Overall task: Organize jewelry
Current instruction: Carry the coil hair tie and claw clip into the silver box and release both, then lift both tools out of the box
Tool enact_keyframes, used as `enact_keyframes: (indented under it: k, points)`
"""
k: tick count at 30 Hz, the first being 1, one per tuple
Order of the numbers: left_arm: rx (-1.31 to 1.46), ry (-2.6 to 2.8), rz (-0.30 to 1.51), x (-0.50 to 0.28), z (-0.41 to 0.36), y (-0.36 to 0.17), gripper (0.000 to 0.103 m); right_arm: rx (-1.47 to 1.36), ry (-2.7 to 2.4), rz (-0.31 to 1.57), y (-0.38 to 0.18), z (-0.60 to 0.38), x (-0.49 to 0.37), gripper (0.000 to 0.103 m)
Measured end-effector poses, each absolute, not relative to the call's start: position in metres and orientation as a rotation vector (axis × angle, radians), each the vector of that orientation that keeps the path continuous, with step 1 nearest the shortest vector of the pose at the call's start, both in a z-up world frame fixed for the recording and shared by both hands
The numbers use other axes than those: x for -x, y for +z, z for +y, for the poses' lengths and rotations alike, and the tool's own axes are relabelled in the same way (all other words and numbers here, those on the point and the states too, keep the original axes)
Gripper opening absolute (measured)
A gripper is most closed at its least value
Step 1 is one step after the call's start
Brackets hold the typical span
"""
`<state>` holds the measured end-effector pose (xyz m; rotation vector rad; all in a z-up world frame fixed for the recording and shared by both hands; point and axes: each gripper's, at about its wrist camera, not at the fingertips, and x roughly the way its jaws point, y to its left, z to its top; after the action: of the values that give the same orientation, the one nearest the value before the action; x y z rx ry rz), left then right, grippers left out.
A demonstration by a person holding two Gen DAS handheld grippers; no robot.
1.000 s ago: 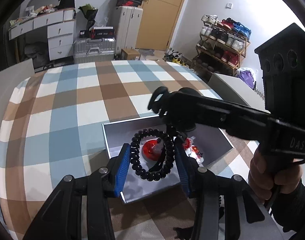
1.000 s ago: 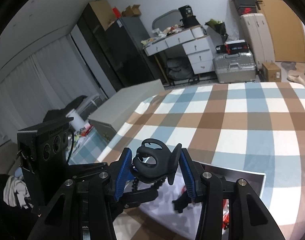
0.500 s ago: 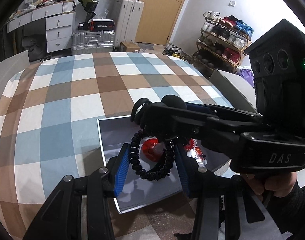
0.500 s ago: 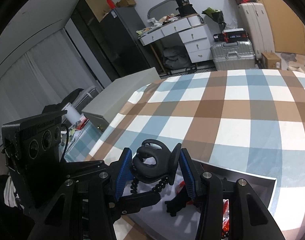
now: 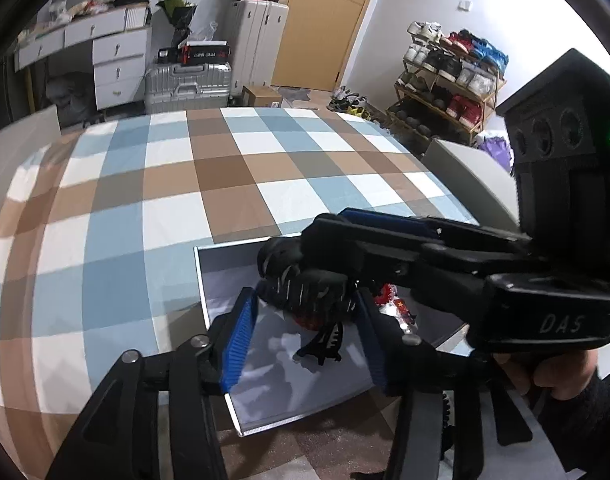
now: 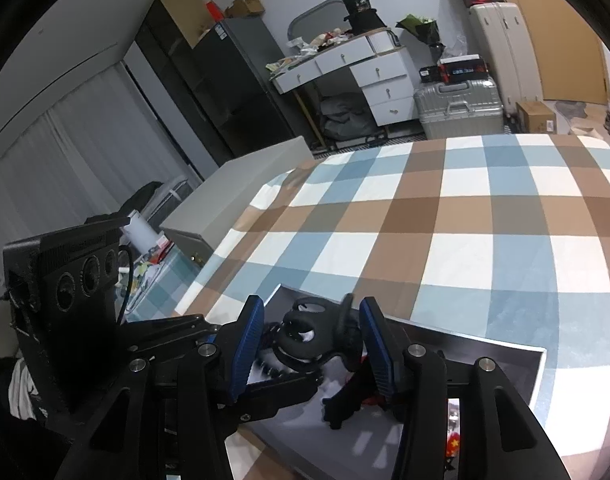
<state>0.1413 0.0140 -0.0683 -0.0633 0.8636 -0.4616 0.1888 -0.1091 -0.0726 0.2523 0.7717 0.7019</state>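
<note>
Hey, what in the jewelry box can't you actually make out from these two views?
- Red ornament: left wrist view, mostly hidden behind the black hair clip and the right claw.
- Black beads: right wrist view, motion-blurred, so the full shape is unclear.
- Box: right wrist view, near side covered by the right claw's own fingers.

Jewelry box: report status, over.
Left gripper jaws opening above the gray box. Right gripper shut on black hair claw, crossing between the left's pads. Bead bracelet blurred, grip unclear. Second black claw already in box.
</note>
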Motion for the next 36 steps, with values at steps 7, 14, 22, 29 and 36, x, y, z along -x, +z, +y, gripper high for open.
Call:
enact_keyframes:
  k: [7, 14, 22, 29, 36]
  points:
    - [0.028, -0.475, 0.845, -0.137, 0.008, -0.062, 0.069, -0.312, 0.691, 0.726, -0.064, -0.13, -0.179, 0.058]
    - [0.025, -0.44, 0.838, -0.13, 0.009, -0.056, 0.069, -0.337, 0.667, 0.684, -0.053, -0.145, -0.163, 0.06]
    - [0.0, -0.385, 0.798, -0.116, 0.008, -0.045, 0.07, -0.35, 0.606, 0.642, -0.046, -0.162, -0.139, 0.074]
    - [-0.01, -0.359, 0.767, -0.098, 0.005, -0.037, 0.07, -0.33, 0.544, 0.627, -0.042, -0.173, -0.115, 0.085]
    - [0.005, -0.355, 0.763, -0.079, 0.004, -0.035, 0.081, -0.318, 0.518, 0.605, -0.037, -0.18, -0.086, 0.09]
